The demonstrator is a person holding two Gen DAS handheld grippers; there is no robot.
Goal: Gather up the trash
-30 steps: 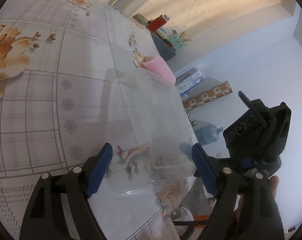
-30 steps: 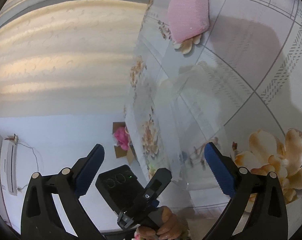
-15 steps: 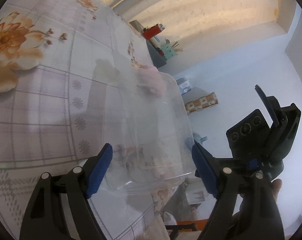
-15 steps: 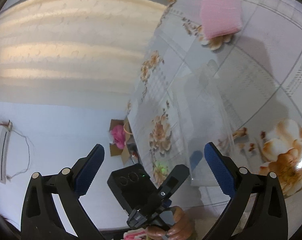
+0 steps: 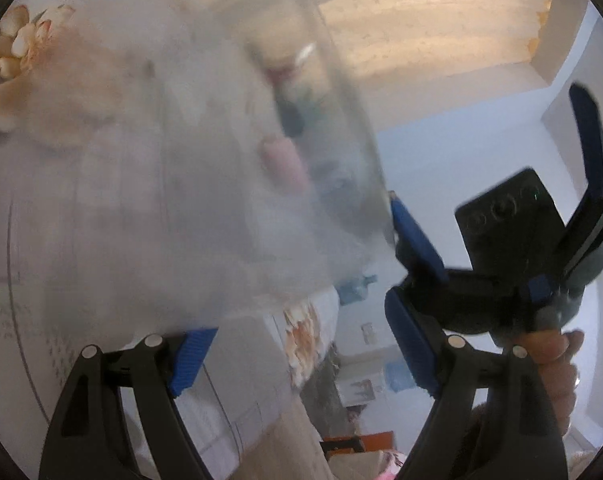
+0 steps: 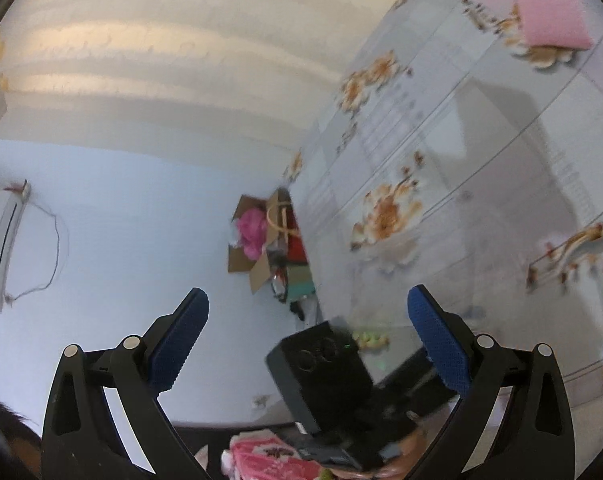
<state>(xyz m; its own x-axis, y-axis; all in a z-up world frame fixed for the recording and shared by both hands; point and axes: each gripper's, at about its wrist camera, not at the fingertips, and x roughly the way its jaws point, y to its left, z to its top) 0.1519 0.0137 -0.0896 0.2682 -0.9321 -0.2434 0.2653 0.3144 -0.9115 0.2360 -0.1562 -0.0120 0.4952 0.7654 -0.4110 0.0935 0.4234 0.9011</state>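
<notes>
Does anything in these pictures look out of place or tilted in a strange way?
Yes. In the left wrist view the clear plastic container is tipped up close to the camera between the left gripper's fingers, not flat on the floral tablecloth. It blurs most of that view. Nothing looks spilled.

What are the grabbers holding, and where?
Cannot tell: the clear box is a blur before the left gripper, grip hidden. The right gripper holds nothing.
</notes>
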